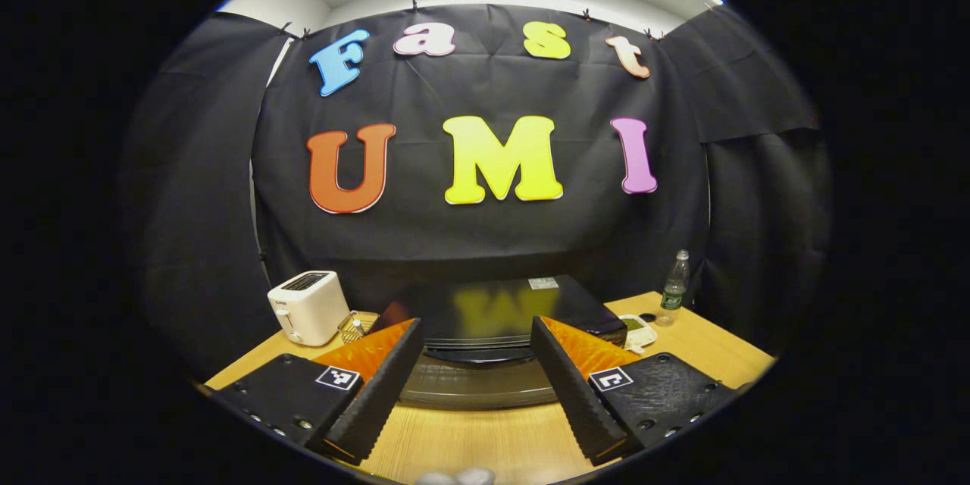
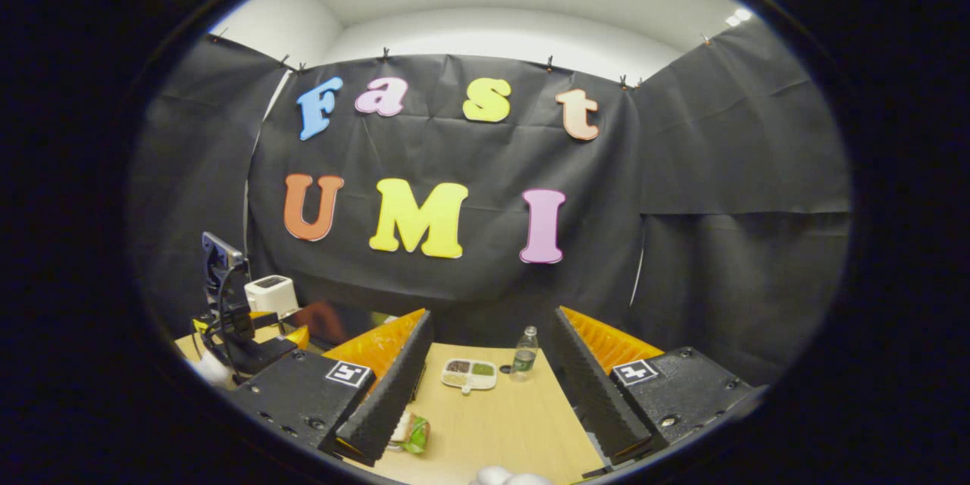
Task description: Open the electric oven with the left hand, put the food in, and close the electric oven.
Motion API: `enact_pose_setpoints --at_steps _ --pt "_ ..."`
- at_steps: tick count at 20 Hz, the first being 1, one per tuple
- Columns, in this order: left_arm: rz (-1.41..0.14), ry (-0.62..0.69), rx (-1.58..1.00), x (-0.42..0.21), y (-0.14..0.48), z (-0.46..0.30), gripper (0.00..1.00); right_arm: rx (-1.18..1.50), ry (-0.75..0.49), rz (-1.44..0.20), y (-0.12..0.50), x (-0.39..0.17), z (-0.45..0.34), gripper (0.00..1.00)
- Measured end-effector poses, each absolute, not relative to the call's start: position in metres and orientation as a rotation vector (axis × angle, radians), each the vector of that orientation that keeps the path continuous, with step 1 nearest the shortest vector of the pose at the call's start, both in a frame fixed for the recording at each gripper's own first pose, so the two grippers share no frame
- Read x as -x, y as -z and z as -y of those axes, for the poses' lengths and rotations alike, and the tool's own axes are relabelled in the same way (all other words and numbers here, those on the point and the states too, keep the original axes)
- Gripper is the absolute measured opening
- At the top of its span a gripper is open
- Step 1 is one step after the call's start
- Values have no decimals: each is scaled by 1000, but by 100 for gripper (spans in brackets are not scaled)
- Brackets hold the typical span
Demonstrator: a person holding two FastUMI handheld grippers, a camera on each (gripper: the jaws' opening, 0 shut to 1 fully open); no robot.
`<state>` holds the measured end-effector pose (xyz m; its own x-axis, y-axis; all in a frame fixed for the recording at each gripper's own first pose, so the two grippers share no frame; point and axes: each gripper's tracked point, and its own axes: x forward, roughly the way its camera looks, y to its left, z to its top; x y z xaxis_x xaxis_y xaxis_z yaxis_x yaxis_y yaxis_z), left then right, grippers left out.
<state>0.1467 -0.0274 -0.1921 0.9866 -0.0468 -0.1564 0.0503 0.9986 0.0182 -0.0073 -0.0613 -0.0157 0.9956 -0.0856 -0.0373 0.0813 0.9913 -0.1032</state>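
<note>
Where oven (image 1: 492, 318) sits: toaster (image 1: 307, 305), bottle (image 1: 674, 286).

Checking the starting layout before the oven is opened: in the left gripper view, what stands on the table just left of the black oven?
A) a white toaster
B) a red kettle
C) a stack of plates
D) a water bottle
A: the white toaster stands on the table left of the black oven; the water bottle stands to its right.

booth | black cloth wall (image 2: 727, 189) | wooden table (image 2: 500, 417) | toaster (image 1: 307, 306)
</note>
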Motion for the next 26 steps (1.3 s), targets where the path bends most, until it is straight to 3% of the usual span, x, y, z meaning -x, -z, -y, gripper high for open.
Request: enact_pose_setpoints --at_steps 12,13,14,15,26 --pt "-274 73 -19 -202 259 35 95 112 147 -105 32 -7 70 96" --pt "-277 74 -12 -203 260 36 87 112 148 -107 34 -7 71 97" --pt "-276 73 -10 -203 260 35 87 109 145 -111 35 -6 70 99" --pt "-288 70 -6 -201 261 35 96 106 145 -112 35 -8 68 100" --pt "-315 62 0 -157 269 35 98 100 89 -125 48 -7 59 100"
